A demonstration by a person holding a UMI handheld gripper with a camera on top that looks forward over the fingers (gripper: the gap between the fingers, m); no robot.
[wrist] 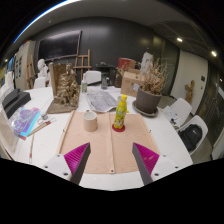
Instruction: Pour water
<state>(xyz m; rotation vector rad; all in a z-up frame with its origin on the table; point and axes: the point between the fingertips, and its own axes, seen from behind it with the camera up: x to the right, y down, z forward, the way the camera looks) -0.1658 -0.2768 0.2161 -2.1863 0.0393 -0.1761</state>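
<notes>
1. Since only the gripper view is given, we read everything from it: our gripper [112, 160] hangs above the near edge of a white table [165, 125], its two fingers spread wide apart with nothing between them, the magenta pads [146, 158] facing inward.

2. Ahead of the fingers lies a tan mat [105, 145] on the table, and on its far end stand the task's things: a yellow bottle [120, 113] with a red base and, just to its left but not touching, a small pale cup [90, 121].

3. We judge the step in hand to be the approach. Nothing is gripped, and both bottle and cup stand upright and untouched beyond the fingertips.

4. The next move, as we see it, calls for advancing over the mat so the bottle comes between the open fingers, closing on its body, then lifting and tipping it toward the cup. The cup stands near enough that a careless approach could knock it.

5. Around the mat we see a potted plant [148, 95], a wooden model [64, 90], papers [101, 100] and a colourful book [26, 122] off to the left.

6. As for writing, we can read none: the bottle's label and the book's cover are too small to make out.
</notes>
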